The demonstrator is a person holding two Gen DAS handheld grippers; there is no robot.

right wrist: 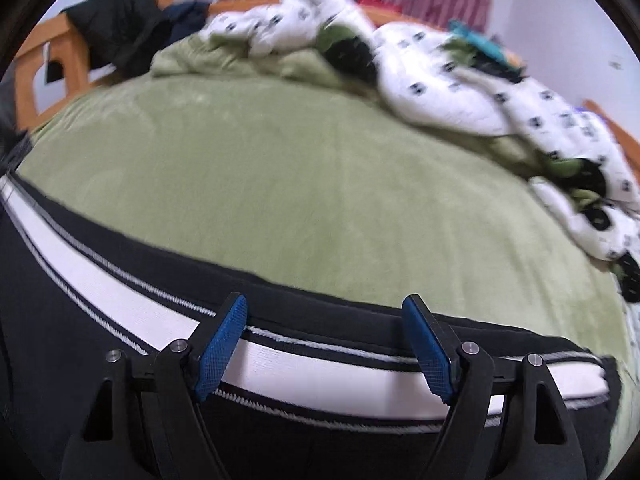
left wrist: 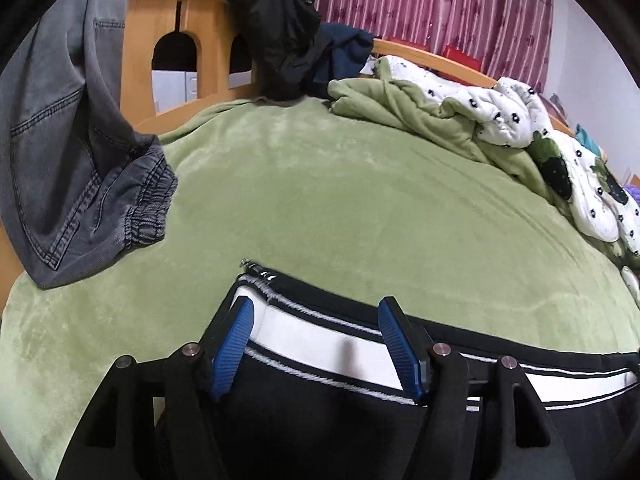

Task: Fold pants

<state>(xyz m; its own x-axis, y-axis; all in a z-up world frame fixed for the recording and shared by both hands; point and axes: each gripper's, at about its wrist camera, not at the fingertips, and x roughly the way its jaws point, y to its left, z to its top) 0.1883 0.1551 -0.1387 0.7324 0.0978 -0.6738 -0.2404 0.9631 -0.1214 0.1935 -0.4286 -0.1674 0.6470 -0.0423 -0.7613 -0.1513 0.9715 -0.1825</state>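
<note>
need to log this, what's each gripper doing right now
left gripper: open above the black pants, holding nothing
right gripper: open above the pants, holding nothing

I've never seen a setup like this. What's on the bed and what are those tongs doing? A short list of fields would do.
surface: green blanket on a bed
garment in work: black pants with white stripe, lying flat along the near edge
left tongs: open, above the stripe, not gripping
right tongs: open, above the same stripe, not gripping
other clothes: grey jeans hanging at left; dark jacket on the wooden bed frame
far side: rumpled white patterned quilt
backdrop: pink curtain
</note>
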